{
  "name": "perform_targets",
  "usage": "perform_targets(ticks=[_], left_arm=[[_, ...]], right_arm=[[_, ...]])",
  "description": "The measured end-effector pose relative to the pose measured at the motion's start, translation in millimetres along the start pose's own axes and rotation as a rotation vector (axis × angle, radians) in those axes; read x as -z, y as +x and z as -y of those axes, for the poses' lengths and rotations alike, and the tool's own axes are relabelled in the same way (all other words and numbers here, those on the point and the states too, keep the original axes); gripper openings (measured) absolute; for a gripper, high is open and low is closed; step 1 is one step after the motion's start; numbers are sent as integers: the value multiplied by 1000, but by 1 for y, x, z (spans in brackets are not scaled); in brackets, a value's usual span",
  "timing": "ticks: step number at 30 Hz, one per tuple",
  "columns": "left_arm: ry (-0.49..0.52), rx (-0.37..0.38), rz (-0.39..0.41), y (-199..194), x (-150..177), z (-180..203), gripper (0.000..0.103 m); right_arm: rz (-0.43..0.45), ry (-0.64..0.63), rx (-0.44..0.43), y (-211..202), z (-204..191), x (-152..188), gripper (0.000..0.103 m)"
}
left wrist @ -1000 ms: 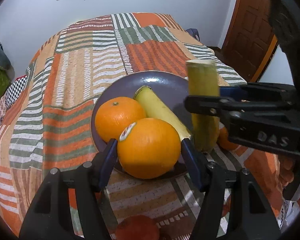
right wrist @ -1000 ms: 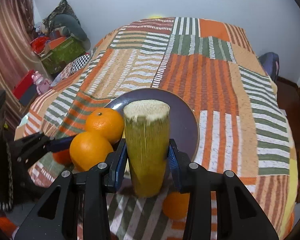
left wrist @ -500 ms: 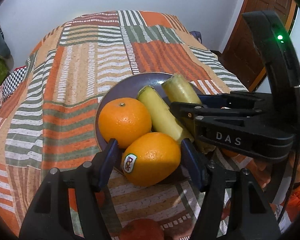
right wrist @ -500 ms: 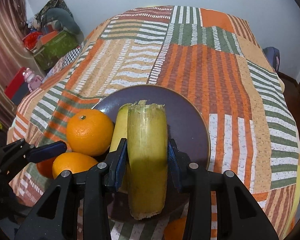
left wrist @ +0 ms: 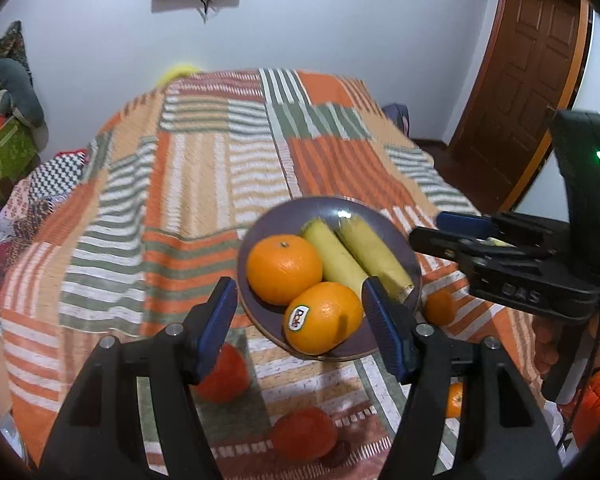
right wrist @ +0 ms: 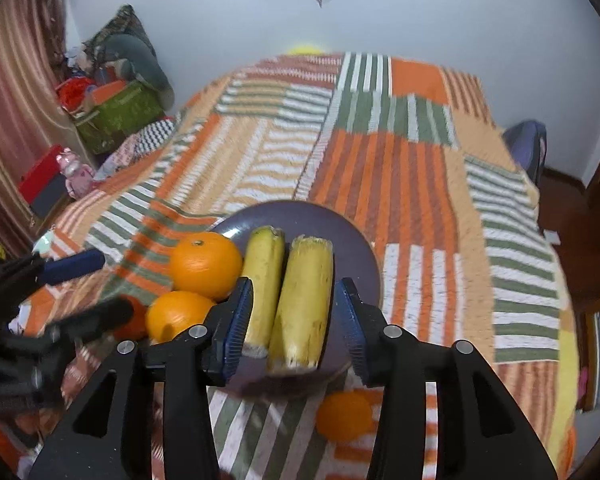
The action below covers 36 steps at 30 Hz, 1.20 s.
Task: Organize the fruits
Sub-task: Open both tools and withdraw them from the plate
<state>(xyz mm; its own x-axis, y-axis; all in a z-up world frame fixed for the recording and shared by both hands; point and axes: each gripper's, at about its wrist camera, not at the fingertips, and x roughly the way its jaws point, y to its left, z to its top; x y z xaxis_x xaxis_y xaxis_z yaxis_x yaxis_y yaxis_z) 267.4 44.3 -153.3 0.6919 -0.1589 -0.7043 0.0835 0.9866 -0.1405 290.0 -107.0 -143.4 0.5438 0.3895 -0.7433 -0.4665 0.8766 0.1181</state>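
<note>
From the left wrist, the left gripper stands open and empty, the labelled orange between its fingers on the plate's near rim; loose red fruit lies nearer, below. From the right wrist, the right gripper is open, straddling the banana pieces, whose long axes run along its fingers; a small orange sits just below on the cloth.

A round purple plate on the striped bed holds two smooth oranges, the nearer stickered, touching, beside two yellow cut banana pieces lying flat, parallel. Small orange and red fruits lie off the plate.
</note>
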Motion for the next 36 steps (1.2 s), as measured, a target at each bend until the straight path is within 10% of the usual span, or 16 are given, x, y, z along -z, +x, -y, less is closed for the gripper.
perform_targets(ticks=[18,36], left_arm=[[37,-30,31,-90,56,7,65],[-15,-37,-146,-52,126,-2,65]], right_arm=[[144,21,86,-97,-13,56,103],[-1,36,130,-62,-22,132,91]])
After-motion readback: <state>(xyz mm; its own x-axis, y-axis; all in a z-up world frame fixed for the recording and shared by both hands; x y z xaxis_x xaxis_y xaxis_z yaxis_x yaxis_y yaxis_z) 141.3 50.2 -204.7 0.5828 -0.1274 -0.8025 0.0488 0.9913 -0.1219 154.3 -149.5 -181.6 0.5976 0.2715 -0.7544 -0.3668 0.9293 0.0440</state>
